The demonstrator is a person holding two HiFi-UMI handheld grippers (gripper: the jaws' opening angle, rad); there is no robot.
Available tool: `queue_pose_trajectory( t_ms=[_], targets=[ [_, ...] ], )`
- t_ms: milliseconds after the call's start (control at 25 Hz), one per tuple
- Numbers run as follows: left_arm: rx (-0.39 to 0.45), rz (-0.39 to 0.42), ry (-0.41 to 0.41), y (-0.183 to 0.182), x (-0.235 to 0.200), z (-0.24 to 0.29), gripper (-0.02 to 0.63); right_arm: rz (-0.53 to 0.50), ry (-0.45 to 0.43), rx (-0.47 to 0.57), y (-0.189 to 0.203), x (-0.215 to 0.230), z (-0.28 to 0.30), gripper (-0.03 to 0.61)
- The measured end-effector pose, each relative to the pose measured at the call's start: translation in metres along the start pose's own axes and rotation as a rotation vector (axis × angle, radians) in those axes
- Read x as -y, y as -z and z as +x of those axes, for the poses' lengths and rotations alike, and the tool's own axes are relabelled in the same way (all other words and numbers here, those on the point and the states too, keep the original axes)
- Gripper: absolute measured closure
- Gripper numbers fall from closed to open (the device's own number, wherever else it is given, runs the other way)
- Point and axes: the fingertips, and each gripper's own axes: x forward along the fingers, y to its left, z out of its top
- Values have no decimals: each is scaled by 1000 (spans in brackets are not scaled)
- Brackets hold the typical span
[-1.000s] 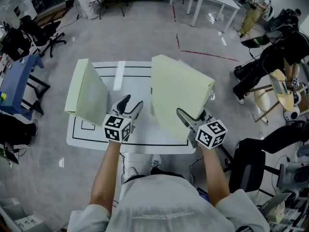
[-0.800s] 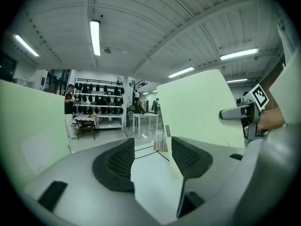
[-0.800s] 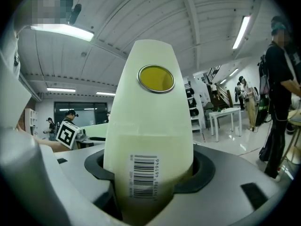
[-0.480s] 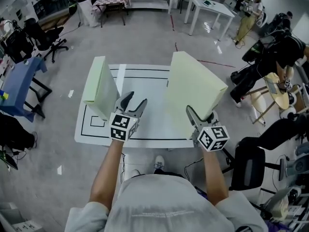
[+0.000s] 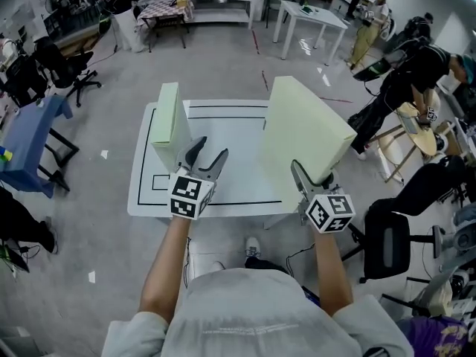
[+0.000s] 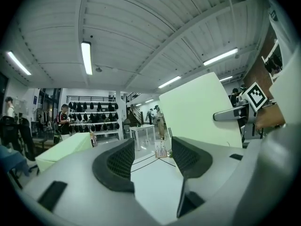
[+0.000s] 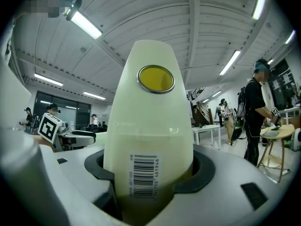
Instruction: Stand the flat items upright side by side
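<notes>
The right folder (image 5: 301, 143) is tilting steeper over the table (image 5: 223, 181) than a second ago, its spine clamped in the right gripper (image 5: 309, 181); the left folder (image 5: 167, 121) is standing alone at the table's left, the left gripper (image 5: 210, 155) gaping empty beside it, so pairing them is likely coming next

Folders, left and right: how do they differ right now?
The left folder stands free on the table beside the open left hand-held gripper; the right folder is clamped at its spine by the right hand-held gripper. From above, the left folder shows mostly its narrow edge, the right folder a broad face. Both are pale green.
</notes>
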Motion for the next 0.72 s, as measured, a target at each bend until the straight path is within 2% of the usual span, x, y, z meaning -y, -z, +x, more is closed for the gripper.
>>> queue_pose_trajectory(
  t_ms=[120,240,480,600,720],
  targets=[
    [22,34,-24,-16,-10,-24,354,-14,32,27,-12,-16,-7,238],
    [41,40,-46,-17,-19,-47,354,-19,58,39,-7,-28,-8,238],
    [76,49,-153,-18,-72,-92,354,-31,10,28,0,-65,15,238],
    [57,78,-154,-22,-89,-102,354,-43,-16,16,0,-81,27,237],
    [-9,90,-137,-14,-105,-104,354,-64,-12,1,6,-92,46,238]
  ],
)
